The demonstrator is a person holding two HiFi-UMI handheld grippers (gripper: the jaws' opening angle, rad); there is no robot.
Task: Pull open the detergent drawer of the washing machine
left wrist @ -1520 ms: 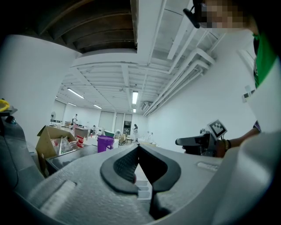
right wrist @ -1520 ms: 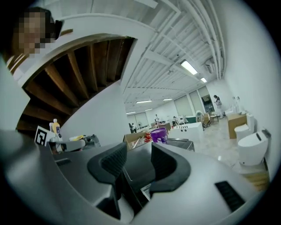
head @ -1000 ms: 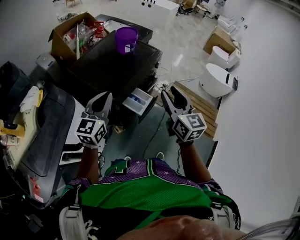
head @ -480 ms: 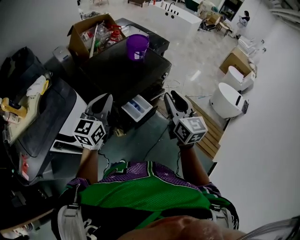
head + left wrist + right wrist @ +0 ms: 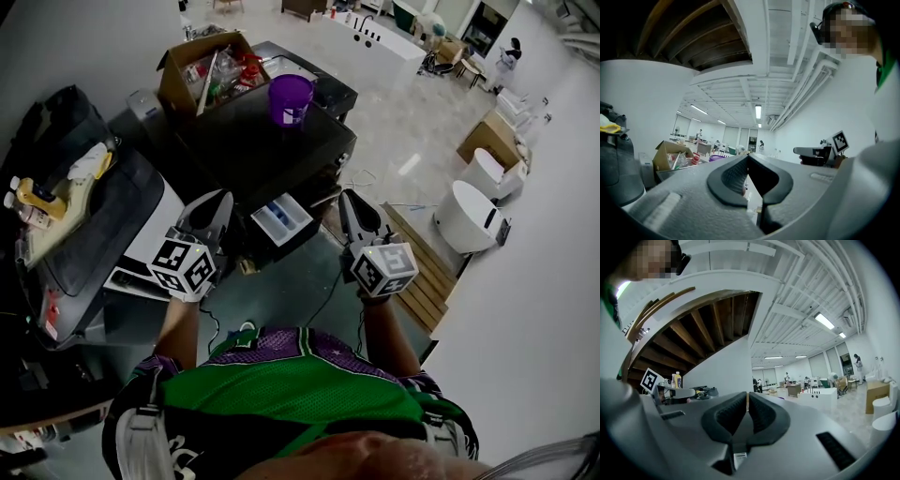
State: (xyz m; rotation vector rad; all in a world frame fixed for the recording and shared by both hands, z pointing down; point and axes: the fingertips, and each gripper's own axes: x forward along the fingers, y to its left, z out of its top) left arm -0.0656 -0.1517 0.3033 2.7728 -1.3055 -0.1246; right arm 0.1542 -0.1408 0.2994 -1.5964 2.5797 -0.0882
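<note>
The washing machine (image 5: 246,150) has a black top and stands ahead of me in the head view. Its white detergent drawer (image 5: 281,221), with a blue insert, sticks out of the front, pulled open. My left gripper (image 5: 221,198) hangs just left of the drawer, apart from it, its jaws shut and empty (image 5: 748,157). My right gripper (image 5: 346,196) is to the right of the drawer, clear of it. Its jaws are closing, the tips almost together with nothing between them (image 5: 747,393). Both grippers point level into the room.
A purple cup (image 5: 291,98) stands on the machine's top, a cardboard box (image 5: 202,67) of clutter behind it. A grey appliance (image 5: 103,220) with a yellow bottle (image 5: 37,200) stands at left. A wooden pallet (image 5: 427,277) and white round units (image 5: 467,217) are at right.
The right gripper's jaws have closed from wide apart to nearly together. Both grippers drew slightly back from the machine. The drawer has stayed pulled out.
</note>
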